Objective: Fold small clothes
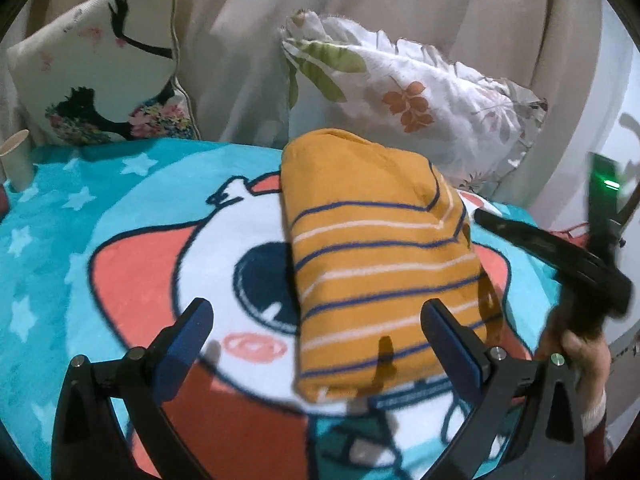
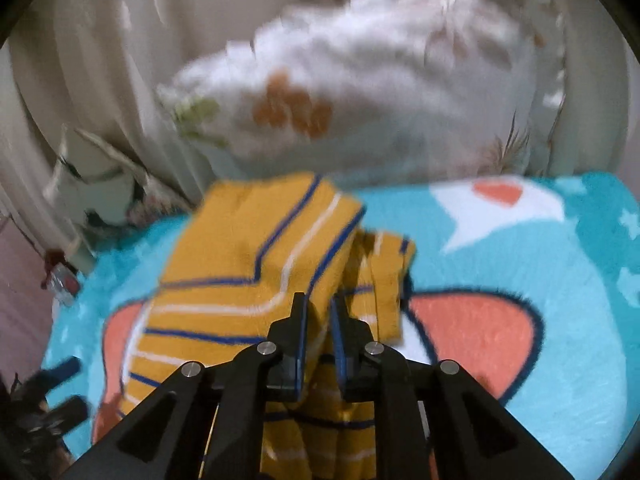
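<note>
Pinching blurred shirt (image 2: 256,264): right tongs (image 2: 319,320)

Item under inspection: one small striped garment (image 1: 380,264), mustard-orange knit with thin navy and white stripes. Condition: folded into a thick, roughly rectangular bundle with several layers stacked. In the left wrist view it occupies the centre of the frame, its long axis running from upper centre down to lower centre-right, the upper end plain orange, the stripes bending at a corner toward the right edge. In the right wrist view the garment (image 2: 248,280) fills the centre-left, blurred; layered edges show at its right side.
</note>
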`<act>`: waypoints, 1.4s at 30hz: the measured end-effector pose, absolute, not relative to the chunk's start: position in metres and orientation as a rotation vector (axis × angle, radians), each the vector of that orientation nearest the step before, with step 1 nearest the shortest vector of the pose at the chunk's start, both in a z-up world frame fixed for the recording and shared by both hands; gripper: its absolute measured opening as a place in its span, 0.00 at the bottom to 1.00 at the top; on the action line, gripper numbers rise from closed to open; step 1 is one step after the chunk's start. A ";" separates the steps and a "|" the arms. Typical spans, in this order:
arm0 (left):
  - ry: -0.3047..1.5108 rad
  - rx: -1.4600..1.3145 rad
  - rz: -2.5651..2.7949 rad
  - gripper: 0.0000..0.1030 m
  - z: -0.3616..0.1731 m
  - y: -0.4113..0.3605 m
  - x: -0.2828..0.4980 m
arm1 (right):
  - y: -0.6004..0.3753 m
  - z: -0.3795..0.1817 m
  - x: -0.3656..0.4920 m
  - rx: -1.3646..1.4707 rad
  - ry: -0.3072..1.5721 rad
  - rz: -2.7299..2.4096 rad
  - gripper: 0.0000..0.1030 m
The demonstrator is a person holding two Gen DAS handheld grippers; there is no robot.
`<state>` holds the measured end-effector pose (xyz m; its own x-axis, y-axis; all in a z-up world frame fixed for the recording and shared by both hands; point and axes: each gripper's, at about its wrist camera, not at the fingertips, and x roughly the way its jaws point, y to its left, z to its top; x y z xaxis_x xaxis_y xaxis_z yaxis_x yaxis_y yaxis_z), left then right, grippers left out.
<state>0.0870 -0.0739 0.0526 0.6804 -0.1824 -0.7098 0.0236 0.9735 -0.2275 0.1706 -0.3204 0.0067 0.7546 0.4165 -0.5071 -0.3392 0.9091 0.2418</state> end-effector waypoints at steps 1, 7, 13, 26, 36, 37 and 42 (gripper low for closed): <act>0.814 -0.210 -0.115 1.00 0.050 -0.076 0.093 | -0.319 0.009 0.167 0.137 0.554 0.417 0.13; 0.912 -0.228 -0.111 1.00 0.011 -0.091 0.123 | -0.299 -0.006 0.183 0.160 0.588 0.488 0.13; 0.898 -0.259 -0.111 1.00 0.005 -0.090 0.120 | -0.317 -0.027 0.205 0.265 0.652 0.525 0.13; 0.302 -0.058 0.123 1.00 0.108 -0.073 -0.043 | -0.341 0.015 0.093 0.211 0.433 0.434 0.68; 0.608 -0.069 0.030 1.00 0.063 -0.082 -0.054 | -0.340 -0.024 0.009 0.201 0.471 0.423 0.79; 0.638 -0.066 0.040 1.00 0.055 -0.083 -0.055 | -0.338 -0.028 0.005 0.193 0.484 0.416 0.79; 0.689 -0.102 0.051 1.00 0.036 -0.070 -0.058 | -0.328 -0.039 0.000 0.126 0.515 0.343 0.80</act>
